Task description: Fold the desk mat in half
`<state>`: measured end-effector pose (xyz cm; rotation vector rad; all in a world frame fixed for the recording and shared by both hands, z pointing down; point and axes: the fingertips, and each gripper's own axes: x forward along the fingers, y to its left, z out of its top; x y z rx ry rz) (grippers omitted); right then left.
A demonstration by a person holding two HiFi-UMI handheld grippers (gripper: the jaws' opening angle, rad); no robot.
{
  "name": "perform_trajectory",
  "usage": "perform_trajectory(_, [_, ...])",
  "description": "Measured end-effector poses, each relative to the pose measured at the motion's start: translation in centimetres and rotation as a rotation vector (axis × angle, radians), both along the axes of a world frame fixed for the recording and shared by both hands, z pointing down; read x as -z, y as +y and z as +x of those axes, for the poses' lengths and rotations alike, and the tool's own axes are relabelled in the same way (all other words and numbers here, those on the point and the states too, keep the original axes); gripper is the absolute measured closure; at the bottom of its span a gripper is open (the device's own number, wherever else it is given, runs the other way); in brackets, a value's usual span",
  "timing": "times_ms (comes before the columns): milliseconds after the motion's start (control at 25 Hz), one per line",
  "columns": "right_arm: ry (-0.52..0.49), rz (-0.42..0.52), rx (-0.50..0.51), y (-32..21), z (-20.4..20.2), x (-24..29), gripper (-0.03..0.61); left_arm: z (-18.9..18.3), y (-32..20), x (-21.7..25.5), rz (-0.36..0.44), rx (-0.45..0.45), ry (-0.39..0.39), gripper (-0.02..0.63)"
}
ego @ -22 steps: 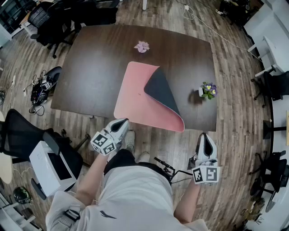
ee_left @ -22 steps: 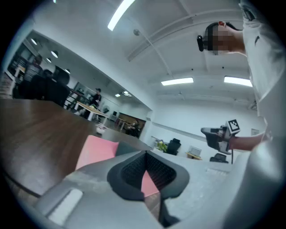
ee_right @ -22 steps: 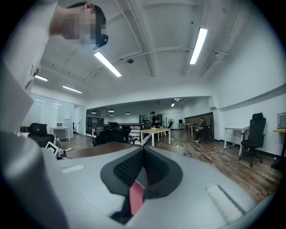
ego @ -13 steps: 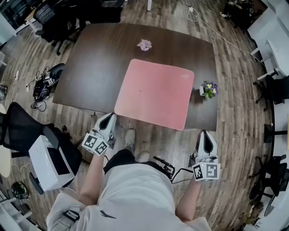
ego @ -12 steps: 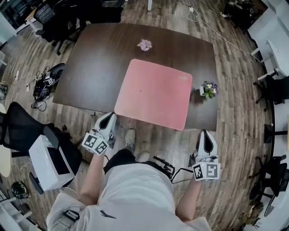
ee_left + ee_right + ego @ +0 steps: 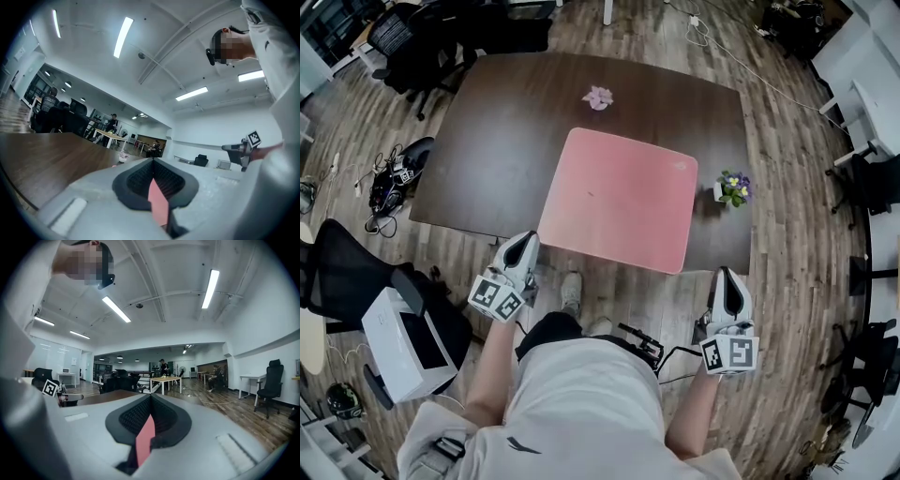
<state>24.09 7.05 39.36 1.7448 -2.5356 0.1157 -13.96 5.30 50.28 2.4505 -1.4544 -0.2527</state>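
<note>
The pink desk mat point(image 6: 619, 199) lies flat and unfolded on the dark wooden table point(image 6: 497, 141), its near edge at the table's front edge. My left gripper point(image 6: 525, 246) hangs below the front edge, just left of the mat's near left corner and apart from it. The right gripper point(image 6: 727, 278) is lower, off the near right corner. Both are shut with nothing of the mat in them. In the left gripper view the jaws point(image 6: 153, 161) meet, with the table top point(image 6: 42, 159) to the left. The right gripper view shows its jaws point(image 6: 150, 399) closed too.
A small pink flower piece point(image 6: 598, 97) lies at the table's far side. A potted flower point(image 6: 732, 187) stands right of the mat. A black chair point(image 6: 342, 272) and a white box point(image 6: 403, 342) sit at my left, office chairs point(image 6: 422, 37) beyond the table.
The mat's near right part, earlier turned over with its dark underside up, now lies flat again. My left gripper has drawn back to the left, away from the mat.
</note>
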Motion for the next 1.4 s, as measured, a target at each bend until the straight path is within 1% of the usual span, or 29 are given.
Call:
perform_trajectory(480, [0.001,-0.005,0.023,-1.7,-1.7,-0.5,0.579,-1.6,-1.2,-0.5,-0.013,0.014,0.007,0.626])
perform_trajectory(640, [0.023,-0.001,0.037,-2.2,-2.6,-0.6,0.578,-2.2,-1.7,-0.8,-0.02,0.018,0.013,0.626])
perform_trajectory(880, [0.036,-0.001,0.027,-3.5,-2.6,-0.7,0.577,-2.1,-3.0,-0.9,-0.021,0.014,0.015,0.626])
perform_trajectory(1120, [0.016,0.002,0.019,-5.3,-2.7,-0.4,0.577,-2.7,-4.3,-0.9,-0.027,0.017,0.017,0.626])
perform_trajectory(1400, [0.027,-0.015,0.002,-7.4,-3.6,-0.7,0.577,-3.3,-7.0,-0.9,-0.026,-0.011,0.017,0.626])
